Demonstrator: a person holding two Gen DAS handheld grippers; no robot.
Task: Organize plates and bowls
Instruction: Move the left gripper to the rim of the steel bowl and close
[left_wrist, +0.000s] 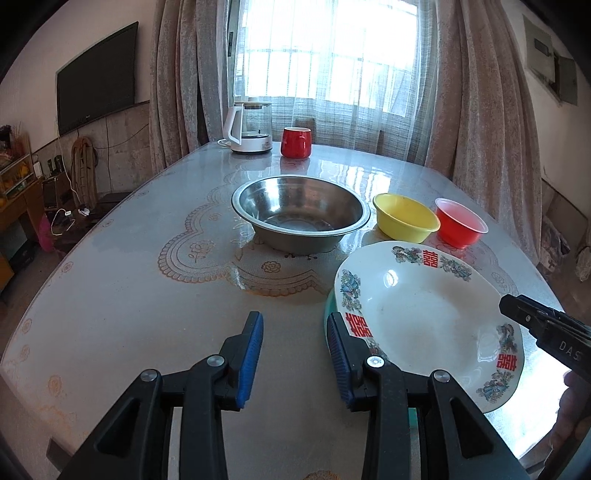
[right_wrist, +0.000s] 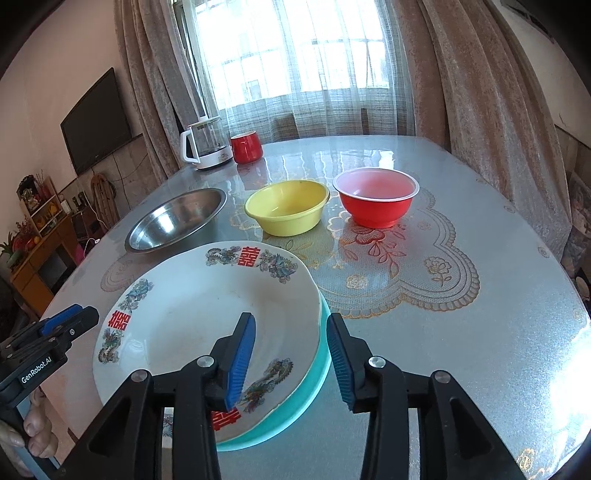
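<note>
Right gripper (right_wrist: 291, 358) is released, jaws straddling the near right rim of the white plate (right_wrist: 192, 317), pads not touching; that plate sits on a teal plate (right_wrist: 314, 373). Left gripper (left_wrist: 295, 354) is also open, empty, just left of the stack. Looks like plate stacking is done. Next: nest the bowls, yellow bowl (right_wrist: 287, 212) and red bowl (right_wrist: 376, 201), beyond, beside the steel bowl (right_wrist: 177, 218).

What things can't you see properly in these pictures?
- Teal dish: the plate on top hides all but its edge, both views.
- Right gripper: left view's edge cuts it off.
- Left gripper: right view's edge cuts it off.
- Outside the window: glare, curtain.
</note>
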